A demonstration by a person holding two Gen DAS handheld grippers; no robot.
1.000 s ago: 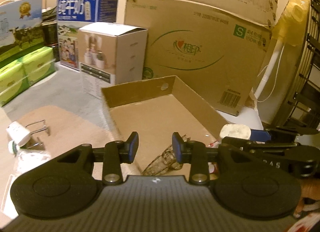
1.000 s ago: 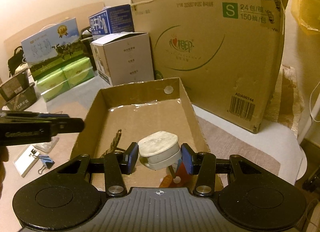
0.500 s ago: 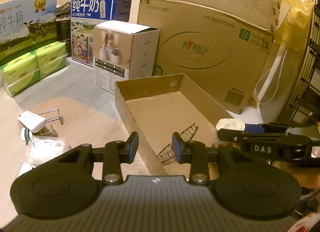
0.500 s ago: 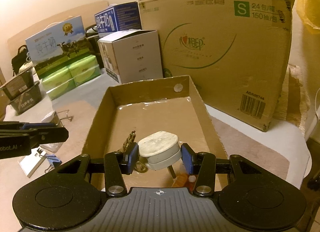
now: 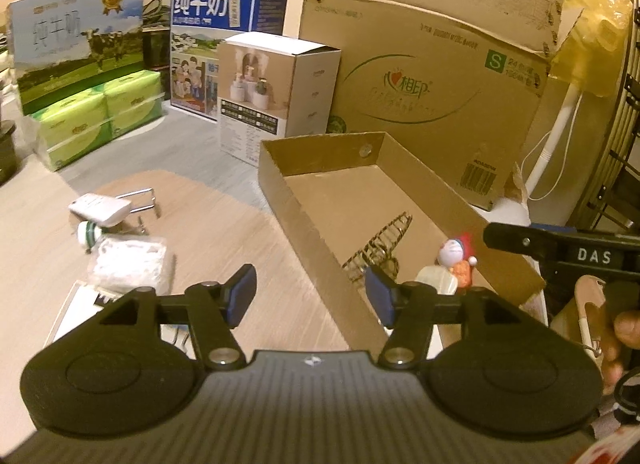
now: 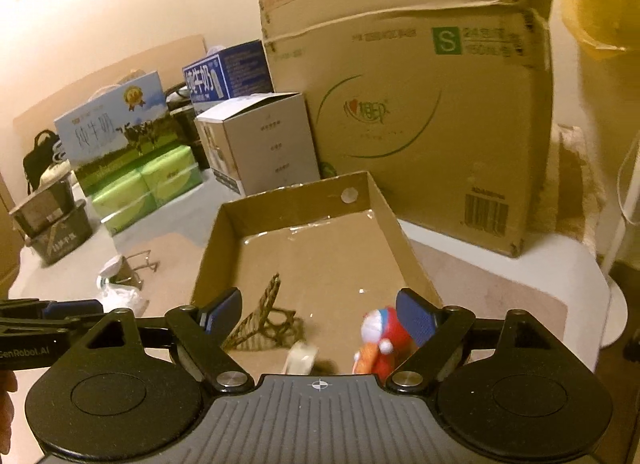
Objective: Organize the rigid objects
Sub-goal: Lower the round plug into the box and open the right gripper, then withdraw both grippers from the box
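Cluttered counter (image 5: 248, 232), cardboard tray (image 6: 404, 232): white plug (image 6: 301, 358), freed from right hand-held gripper (image 6: 318, 318), now lies inside beside toy figure (image 6: 380, 338); left hand-held gripper (image 5: 306, 296) opening, empty, counter items remaining.

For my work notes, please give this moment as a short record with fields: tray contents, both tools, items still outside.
tray: wire rack, white plug, cartoon figurine
right tool: jaws opening, holding nothing; plug lies below it
left tool: jaws opening, nothing between them
outside tray: white packet, binder clip on table
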